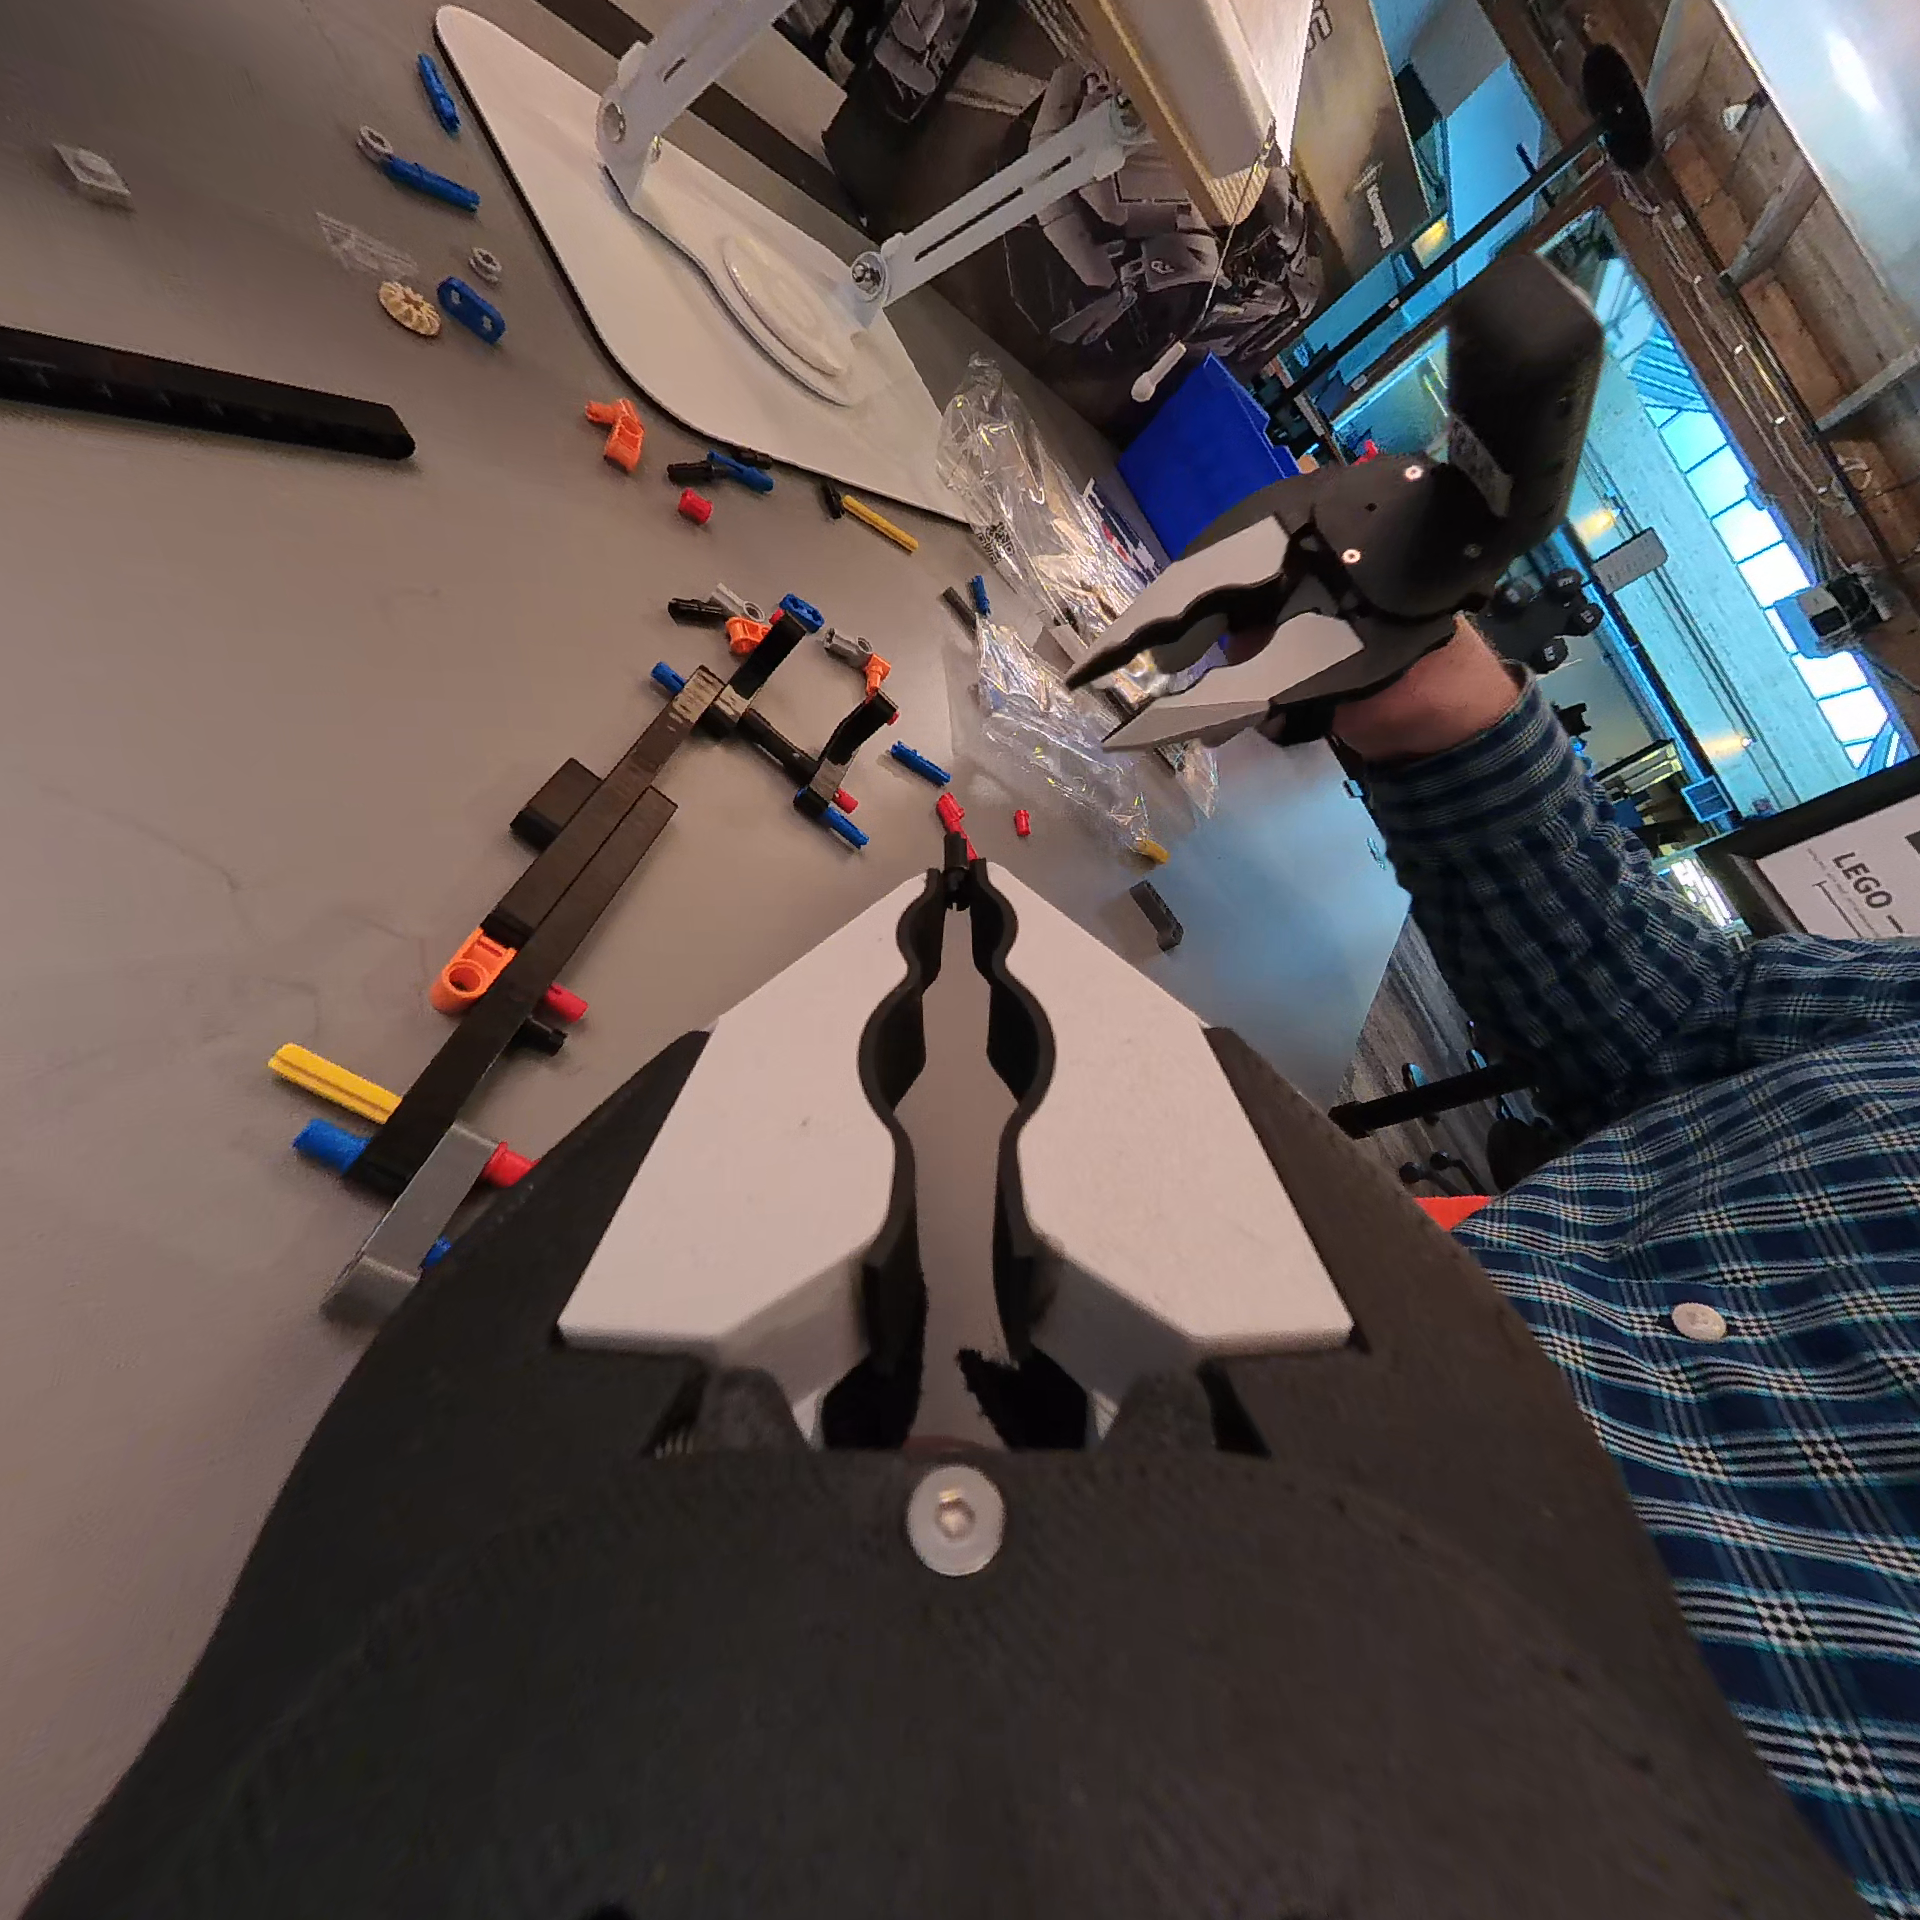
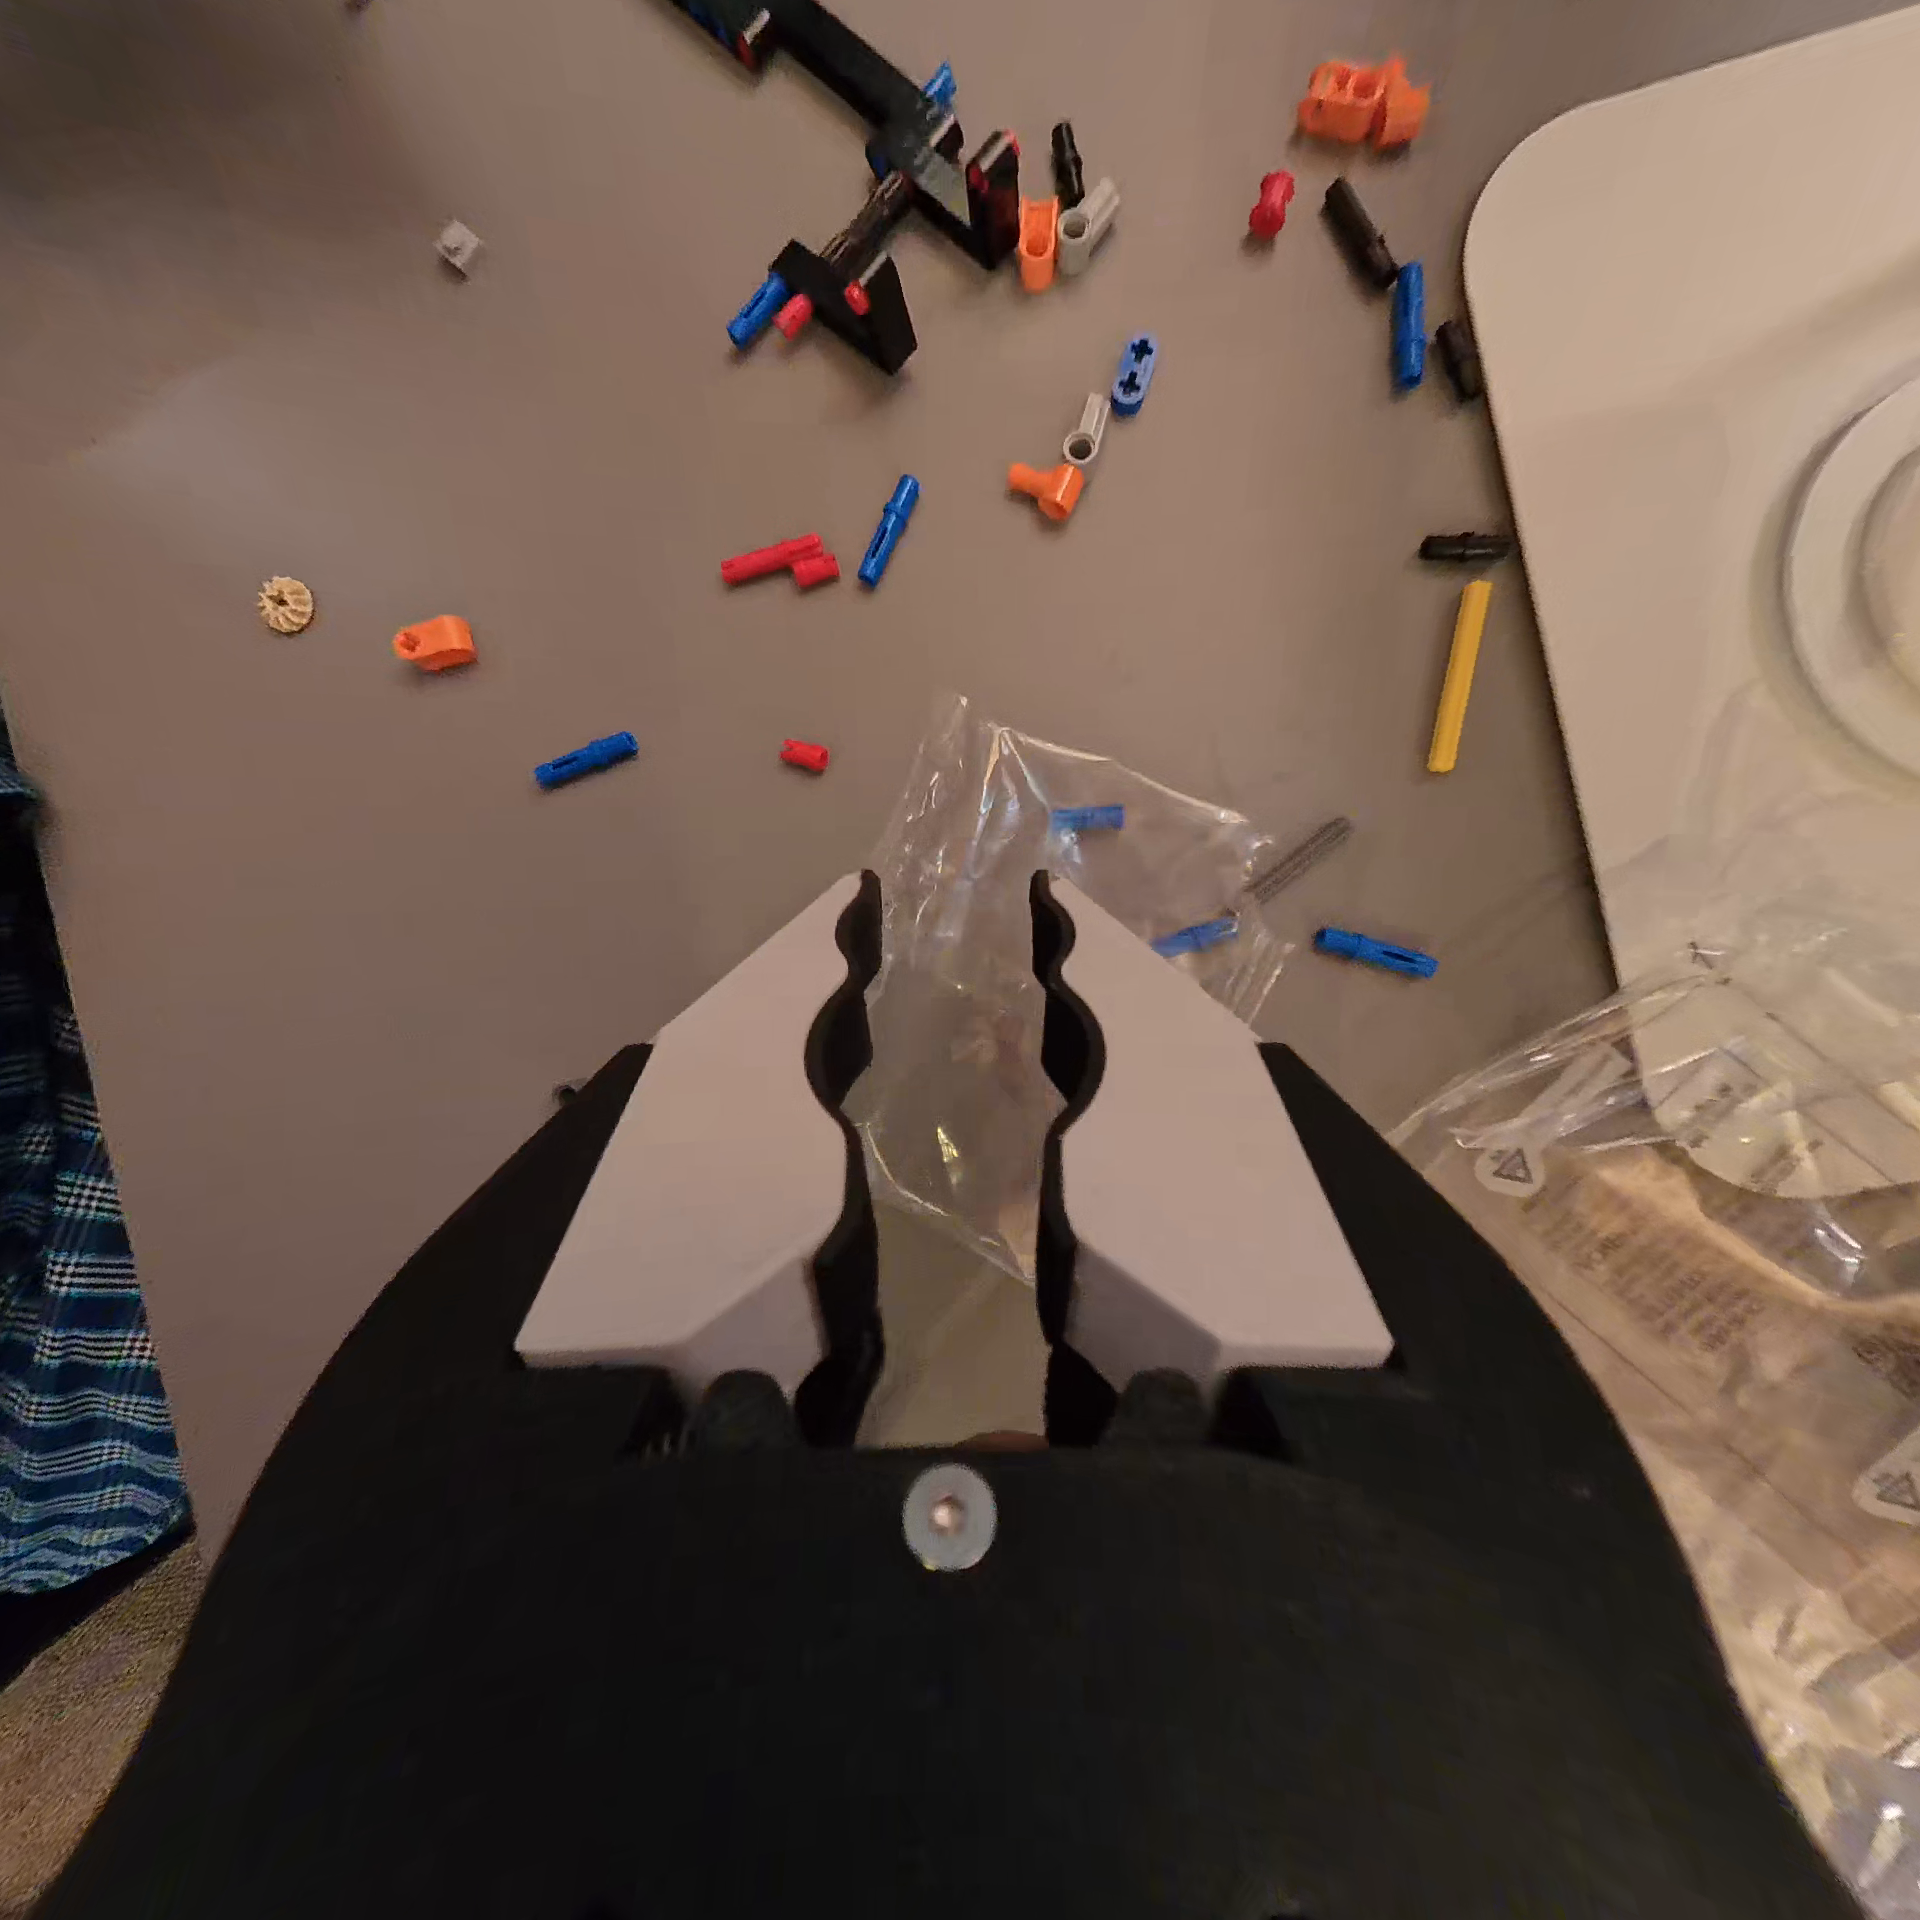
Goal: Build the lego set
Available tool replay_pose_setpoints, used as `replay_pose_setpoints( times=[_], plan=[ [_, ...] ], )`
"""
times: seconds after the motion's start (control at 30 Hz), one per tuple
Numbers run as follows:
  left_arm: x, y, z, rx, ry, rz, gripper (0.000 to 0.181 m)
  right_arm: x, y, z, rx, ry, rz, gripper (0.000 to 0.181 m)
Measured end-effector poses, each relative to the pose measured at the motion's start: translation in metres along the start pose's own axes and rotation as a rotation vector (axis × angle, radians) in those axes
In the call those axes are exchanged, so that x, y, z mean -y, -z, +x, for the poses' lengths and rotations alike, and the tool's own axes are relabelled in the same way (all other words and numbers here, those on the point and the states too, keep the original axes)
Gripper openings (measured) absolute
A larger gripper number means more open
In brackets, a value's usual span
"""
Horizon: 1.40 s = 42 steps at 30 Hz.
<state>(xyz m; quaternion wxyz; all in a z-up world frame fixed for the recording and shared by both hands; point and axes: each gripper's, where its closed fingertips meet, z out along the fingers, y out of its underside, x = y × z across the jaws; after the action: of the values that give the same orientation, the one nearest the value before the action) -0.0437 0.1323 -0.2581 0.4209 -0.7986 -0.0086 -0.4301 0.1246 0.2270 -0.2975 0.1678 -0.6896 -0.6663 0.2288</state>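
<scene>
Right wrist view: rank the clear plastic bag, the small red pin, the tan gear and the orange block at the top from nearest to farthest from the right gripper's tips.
1. Clear plastic bag: under the right gripper tips.
2. Small red pin: just ahead, left.
3. Tan gear: far left.
4. Orange block: top right, farthest.

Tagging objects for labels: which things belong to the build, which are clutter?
Build: black plastic beam assembly; loose coloured plastic pins; small black pin in left gripper.
Clutter: clear plastic bags; white flat stand base; blue plastic bin.
</scene>
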Motion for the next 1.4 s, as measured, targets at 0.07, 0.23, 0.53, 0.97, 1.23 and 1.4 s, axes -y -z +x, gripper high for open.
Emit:
replay_pose_setpoints(
  times=[0.07, 0.23, 0.53, 0.97, 1.23, 1.4],
  plan=[
    [0.0, 0.001, -0.001, 0.003, 0.0, 0.001, 0.002, -0.002, 0.006, 0.001, -0.018, -0.004, -0.001, 0.029],
    [0.0, 0.0, -0.002, 0.003, 0.004, 0.001, 0.002, -0.025, 0.028, 0.008, -0.078, -0.079, 0.011, 0.037],
    [-0.008, -0.011, 0.005, -0.011, 0.004, -0.026, 0.002, -0.057, 0.047, 0.0, -0.139, -0.147, 0.06, 0.042],
    [-0.015, -0.018, 0.013, -0.013, -0.01, -0.05, 0.002, -0.035, -0.008, -0.037, -0.15, -0.112, 0.103, 0.055],
    [-0.02, -0.028, 0.021, -0.021, -0.022, -0.088, 0.002, -0.028, 0.014, -0.059, -0.153, -0.086, 0.224, 0.054],
    [-0.023, -0.053, 0.028, -0.009, -0.096, -0.147, 0.002, -0.049, 0.033, -0.053, -0.172, -0.153, 0.261, 0.051]
  ],
)
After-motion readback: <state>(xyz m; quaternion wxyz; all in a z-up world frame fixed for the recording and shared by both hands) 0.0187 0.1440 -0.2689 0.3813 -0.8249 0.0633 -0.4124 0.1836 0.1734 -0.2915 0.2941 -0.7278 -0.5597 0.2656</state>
